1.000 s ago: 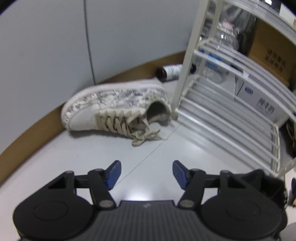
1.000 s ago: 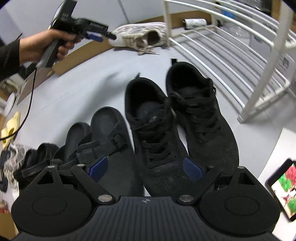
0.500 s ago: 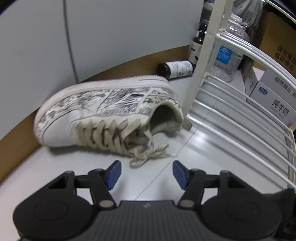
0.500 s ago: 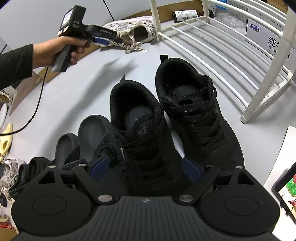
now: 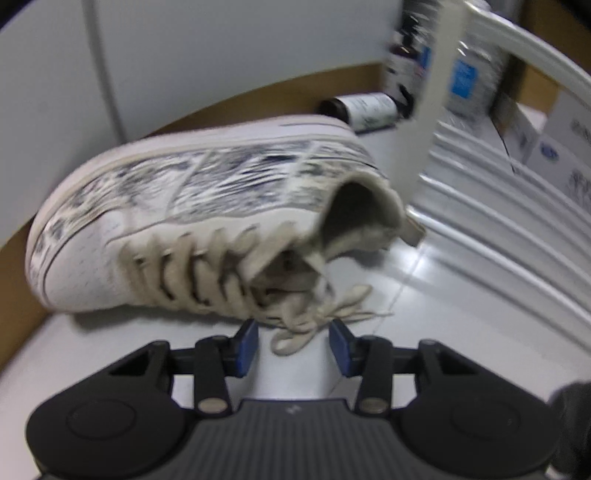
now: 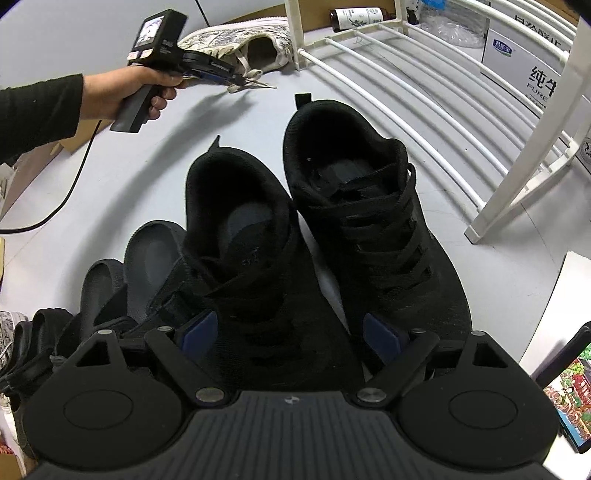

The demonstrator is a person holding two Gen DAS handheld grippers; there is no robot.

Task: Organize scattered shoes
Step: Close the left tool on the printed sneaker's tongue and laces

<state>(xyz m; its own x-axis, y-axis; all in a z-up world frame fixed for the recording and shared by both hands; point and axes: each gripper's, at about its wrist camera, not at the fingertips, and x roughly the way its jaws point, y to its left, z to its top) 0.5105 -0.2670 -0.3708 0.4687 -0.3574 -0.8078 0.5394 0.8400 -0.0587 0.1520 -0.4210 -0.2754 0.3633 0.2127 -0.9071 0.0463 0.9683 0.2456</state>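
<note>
- The white rack [image 6: 424, 110] is the largest thing in view, and none of its visible rails carries a shoe; a dark bottle [image 6: 360, 15] and boxes lie behind it.
- 2 black lace-up shoes [image 6: 369, 229] stand side by side on the pale floor just beside the rack, heels away from the right camera. As a judgement, this pair looks sorted.
- A dark strapped sandal pair [image 6: 122, 273] sits touching the left black shoe, also lined up. More footwear shows at the far left edge, too cut off to identify.
- The patterned white sneaker [image 5: 207, 218] lies tipped on its side against the wall base, next to the rack's corner post, well apart from the others. It seems the main item left to tidy.
- The left gripper [image 5: 291, 343] is low at the sneaker's loose laces [image 5: 321, 317], jaws apart, with lace ends lying between the blue pads and nothing clamped.
- The right gripper [image 6: 291, 336] hangs over the toes of the black pair, jaws wide and holding nothing.
</note>
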